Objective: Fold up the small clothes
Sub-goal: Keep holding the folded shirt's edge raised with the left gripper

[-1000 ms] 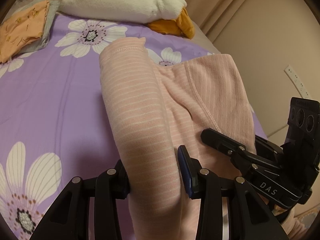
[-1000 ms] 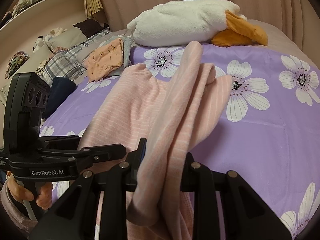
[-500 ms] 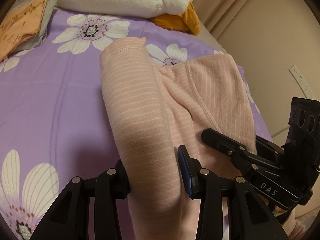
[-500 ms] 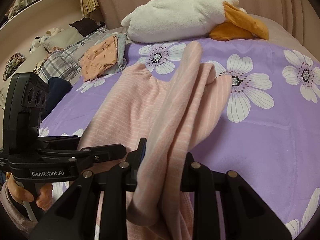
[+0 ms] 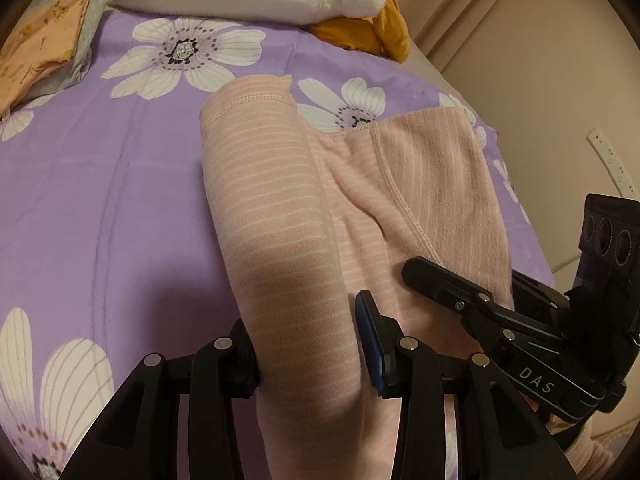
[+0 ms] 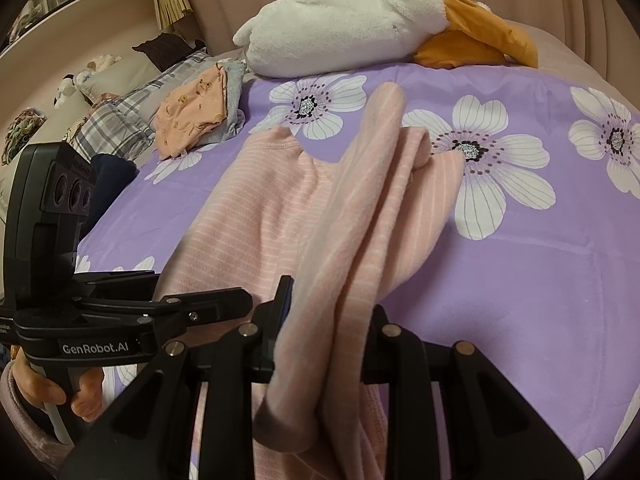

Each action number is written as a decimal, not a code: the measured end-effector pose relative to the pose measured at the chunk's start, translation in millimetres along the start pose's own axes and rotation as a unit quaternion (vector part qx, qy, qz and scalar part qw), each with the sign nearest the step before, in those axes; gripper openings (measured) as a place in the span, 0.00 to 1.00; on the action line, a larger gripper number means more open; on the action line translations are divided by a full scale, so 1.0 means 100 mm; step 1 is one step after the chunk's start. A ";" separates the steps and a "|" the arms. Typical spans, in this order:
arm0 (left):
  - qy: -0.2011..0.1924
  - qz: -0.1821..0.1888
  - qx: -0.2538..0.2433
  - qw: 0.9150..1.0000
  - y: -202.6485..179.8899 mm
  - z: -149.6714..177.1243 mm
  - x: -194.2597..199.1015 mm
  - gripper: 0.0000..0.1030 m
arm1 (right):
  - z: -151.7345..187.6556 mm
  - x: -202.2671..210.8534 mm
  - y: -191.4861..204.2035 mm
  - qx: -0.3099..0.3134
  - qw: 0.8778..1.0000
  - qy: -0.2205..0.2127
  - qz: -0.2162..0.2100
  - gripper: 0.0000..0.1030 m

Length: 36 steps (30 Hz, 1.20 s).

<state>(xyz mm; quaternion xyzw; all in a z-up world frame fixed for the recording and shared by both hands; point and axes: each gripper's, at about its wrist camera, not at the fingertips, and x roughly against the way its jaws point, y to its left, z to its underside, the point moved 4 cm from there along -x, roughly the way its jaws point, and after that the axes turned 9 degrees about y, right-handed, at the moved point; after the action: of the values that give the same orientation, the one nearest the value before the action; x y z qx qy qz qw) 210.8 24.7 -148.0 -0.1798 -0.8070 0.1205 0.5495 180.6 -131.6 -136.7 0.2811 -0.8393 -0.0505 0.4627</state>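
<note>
A pink white-striped garment (image 5: 280, 216) lies stretched over the purple flowered bedsheet (image 5: 100, 200). My left gripper (image 5: 308, 344) is shut on its near left edge, and the cloth runs away from the fingers in a rolled band. My right gripper (image 6: 324, 320) is shut on the near right edge of the same pink garment (image 6: 360, 200), which hangs bunched between the fingers. The right gripper also shows in the left wrist view (image 5: 424, 276), and the left gripper shows in the right wrist view (image 6: 236, 300), close beside it.
A white and orange plush toy (image 6: 376, 32) lies across the far side of the bed. A folded orange garment on grey cloth (image 6: 196, 112) sits at the far left, next to plaid pillows (image 6: 108, 128). A wall (image 5: 540, 80) is at the right.
Both grippers have moved forward over the bed with the pink garment held; the plush toy and folded orange garment look nearer. The grips are unchanged.
</note>
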 end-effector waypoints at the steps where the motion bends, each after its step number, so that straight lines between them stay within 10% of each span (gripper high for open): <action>1: 0.001 -0.001 0.000 1.000 0.00 0.00 -0.01 0.38 | 0.00 -0.01 0.00 0.000 1.000 0.001 0.000 0.25; 36: 0.016 -0.013 0.002 1.000 0.05 -0.04 -0.15 0.38 | 0.02 -0.21 -0.12 -0.016 1.000 0.015 -0.001 0.26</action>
<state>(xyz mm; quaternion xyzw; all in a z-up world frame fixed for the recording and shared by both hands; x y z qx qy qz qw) 219.9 23.1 -161.0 -0.1704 -0.8003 0.1120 0.5639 192.8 -131.2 -157.1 0.2755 -0.8307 -0.0604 0.4800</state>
